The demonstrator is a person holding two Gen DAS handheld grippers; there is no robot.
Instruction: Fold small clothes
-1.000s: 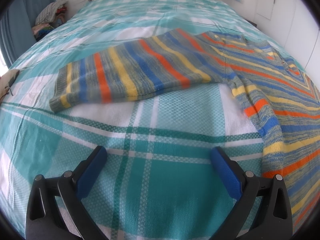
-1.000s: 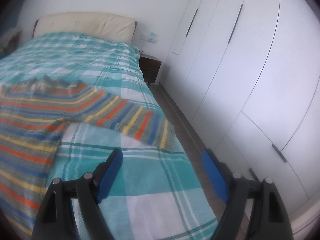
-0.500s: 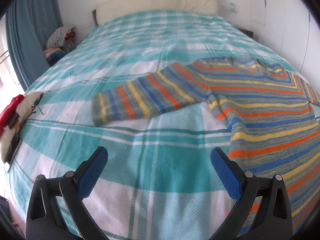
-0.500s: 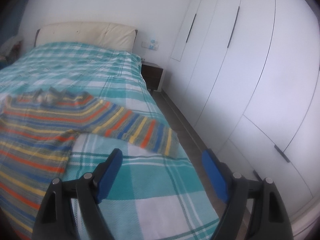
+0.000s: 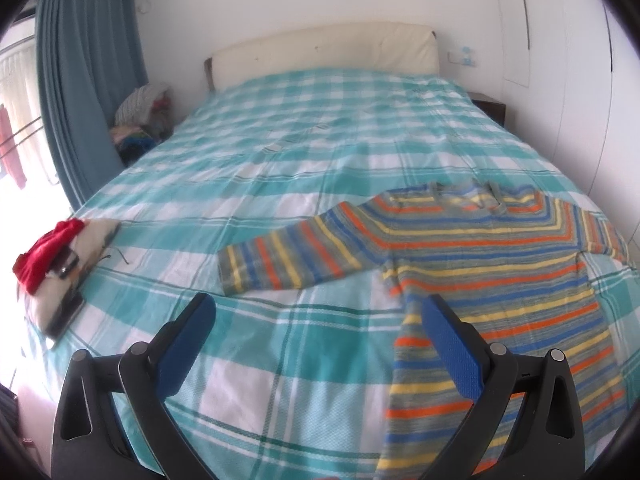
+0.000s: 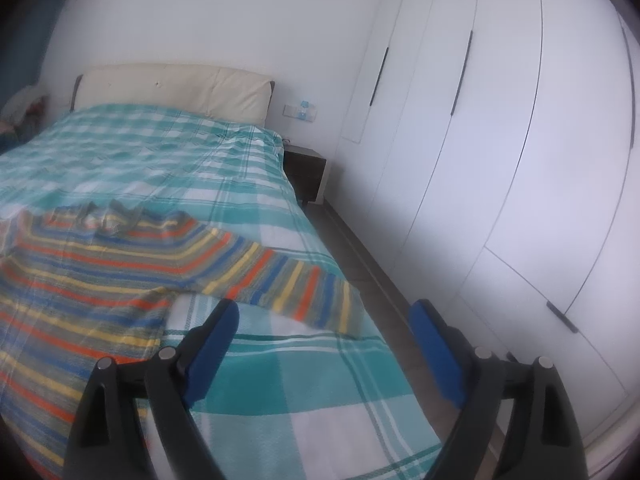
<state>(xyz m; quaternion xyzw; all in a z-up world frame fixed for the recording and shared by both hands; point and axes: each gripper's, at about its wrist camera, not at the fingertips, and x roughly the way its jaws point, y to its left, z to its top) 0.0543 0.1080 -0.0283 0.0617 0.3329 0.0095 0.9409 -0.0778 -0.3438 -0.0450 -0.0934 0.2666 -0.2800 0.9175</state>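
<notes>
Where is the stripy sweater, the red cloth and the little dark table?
Striped knitted sweater (image 5: 492, 256): left wrist view, chest.
Red cloth (image 5: 44, 252): left wrist view, its middle.
Dark wooden bedside table (image 6: 306, 174): right wrist view, front panel.

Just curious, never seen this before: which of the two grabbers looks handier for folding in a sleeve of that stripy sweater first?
Probably the right gripper: its opening, empty jaws hover just before the sweater sleeve cuff.

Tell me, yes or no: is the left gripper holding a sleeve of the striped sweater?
No. The left gripper stands open over the checked bedspread, and the striped sweater lies flat, nothing between the fingers.
</notes>
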